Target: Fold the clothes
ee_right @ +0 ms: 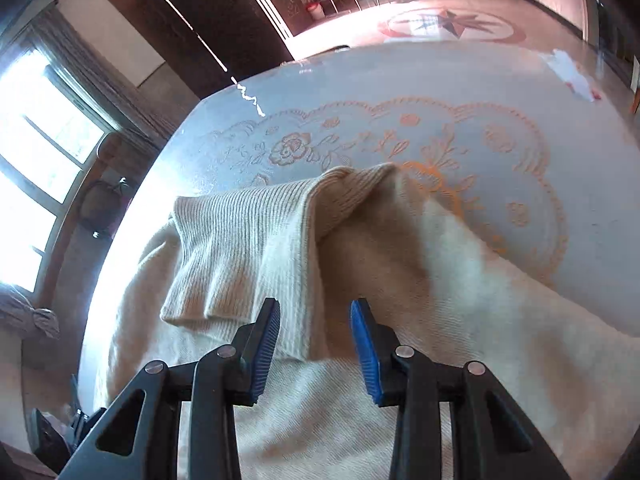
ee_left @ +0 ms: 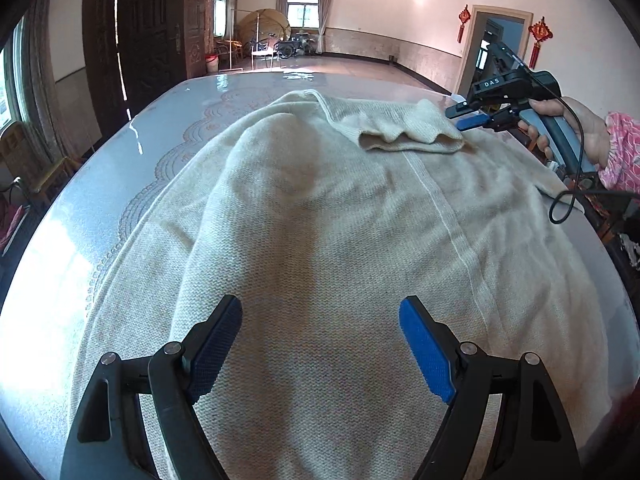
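A beige knit sweater (ee_left: 320, 200) lies spread on the round table (ee_left: 120, 160). One sleeve is folded back across it, its ribbed cuff (ee_left: 408, 128) resting on the body. My left gripper (ee_left: 320, 344) hovers open above the near part of the sweater with nothing between its fingers. My right gripper (ee_left: 468, 116), held by a hand (ee_left: 568, 128), sits at the far right by the folded sleeve. In the right wrist view the right gripper (ee_right: 316, 344) stands partly open just above the ribbed cuff (ee_right: 248, 248). Its pads do not press on the sweater (ee_right: 440, 300).
The table (ee_right: 400, 80) has a glossy floral cover, and a white scrap (ee_right: 572, 72) lies at its far edge. A dark wooden wardrobe (ee_left: 140, 32) stands behind on the left. A black cable (ee_left: 568, 200) hangs by a pink sleeve (ee_left: 624, 152).
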Demonstrator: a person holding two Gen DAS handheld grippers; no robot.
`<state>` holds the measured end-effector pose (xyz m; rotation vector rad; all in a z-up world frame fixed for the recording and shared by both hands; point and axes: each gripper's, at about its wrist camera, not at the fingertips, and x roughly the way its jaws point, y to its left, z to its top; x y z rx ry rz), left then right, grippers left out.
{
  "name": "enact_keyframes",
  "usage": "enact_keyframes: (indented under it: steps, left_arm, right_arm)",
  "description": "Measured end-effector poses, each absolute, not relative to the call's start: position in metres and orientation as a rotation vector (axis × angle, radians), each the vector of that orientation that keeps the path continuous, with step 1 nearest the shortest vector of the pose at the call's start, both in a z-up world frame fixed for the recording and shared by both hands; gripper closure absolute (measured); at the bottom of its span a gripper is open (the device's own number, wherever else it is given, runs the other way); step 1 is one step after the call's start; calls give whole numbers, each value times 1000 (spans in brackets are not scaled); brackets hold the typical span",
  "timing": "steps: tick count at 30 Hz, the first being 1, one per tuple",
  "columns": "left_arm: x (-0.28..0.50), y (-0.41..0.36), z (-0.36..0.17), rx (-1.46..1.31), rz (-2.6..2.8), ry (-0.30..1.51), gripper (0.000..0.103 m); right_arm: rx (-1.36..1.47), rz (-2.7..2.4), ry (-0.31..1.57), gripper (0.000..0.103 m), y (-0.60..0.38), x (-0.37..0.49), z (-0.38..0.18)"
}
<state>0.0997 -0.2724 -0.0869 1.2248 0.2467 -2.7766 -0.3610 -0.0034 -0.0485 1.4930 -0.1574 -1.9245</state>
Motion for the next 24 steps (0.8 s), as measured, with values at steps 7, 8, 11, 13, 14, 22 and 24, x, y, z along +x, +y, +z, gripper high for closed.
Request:
enact_keyframes:
  steps: [7, 8, 11, 13, 14, 22, 24]
  left_arm:
    - [110, -292, -99, 1262, -2802, 361, 21]
    - [112, -293, -99, 1259, -2811, 366, 21]
    - [115, -294, -99, 1262, -2823, 370, 21]
    - [114, -294, -99, 1270, -2823, 367, 21]
    - [114, -294, -99, 1275, -2821, 363, 21]
    - [112, -298, -95, 1295, -2798, 437, 21]
    - [114, -305, -91, 1276, -2790, 468, 21]
  right_arm:
    - [1691, -1853, -203, 88, -35, -392, -75]
    - [1695, -1834, -226, 91, -36, -398, -76]
    - [1613, -1849, -451, 92, -38, -436, -59]
    - [1510, -1909, -627, 92, -34, -473, -40]
    - [1468, -1939, -710, 92, -31, -492, -33]
    - [1383, -2154, -820, 71, -14, -567, -44]
    - [1399, -2168, -635, 71, -23, -550, -45]
